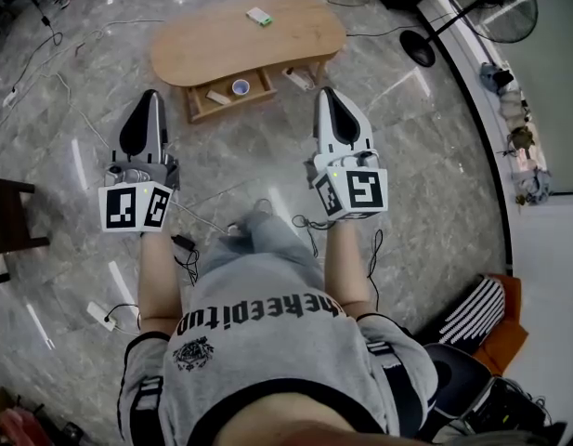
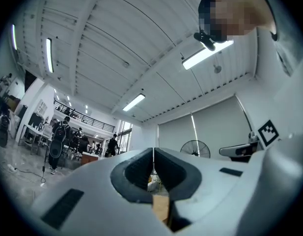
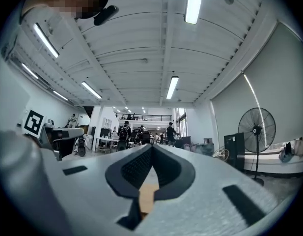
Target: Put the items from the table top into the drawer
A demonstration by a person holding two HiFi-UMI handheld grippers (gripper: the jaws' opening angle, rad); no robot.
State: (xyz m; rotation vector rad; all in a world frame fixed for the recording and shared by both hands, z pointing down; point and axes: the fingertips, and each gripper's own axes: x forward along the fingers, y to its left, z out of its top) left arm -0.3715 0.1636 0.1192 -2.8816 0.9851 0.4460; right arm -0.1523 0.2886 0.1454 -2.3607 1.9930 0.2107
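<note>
- The low wooden counter (image 1: 202,45) stands at 12 o'clock from the person, well beyond both pairs of tongs, on a glossy grey stone floor (image 1: 258,170).
- Its drawer (image 1: 233,106) is pulled open toward 6 o'clock, and it already has things in it.
- In the drawer a small white roll with a blue middle (image 1: 240,86) lies right of centre. A pale tan block (image 1: 217,98) lies at about 8 o'clock from the roll, near it but apart.
- One item is left on the counter top – a small green-and-white box (image 1: 259,16), lying flat toward the far edge, around 12 o'clock of the top's middle.
- A pale oblong thing (image 1: 300,79) sits at 3 o'clock of the drawer, under the counter's rim; what it is I cannot tell.
- The left tongs (image 1: 150,96) are held up at 10 o'clock from the person's chest. In the left gripper view their dark pads meet, with nothing between them (image 2: 152,156).
- The right tongs (image 1: 326,93) sit at 1 o'clock, level with the left pair. The right gripper view shows the jaws pressed together and empty (image 3: 151,149).
- Both pairs point toward the counter – neither touches it, the drawer or the box.
- A standing fan (image 1: 495,3) is at 2 o'clock, by the white wall.
</note>
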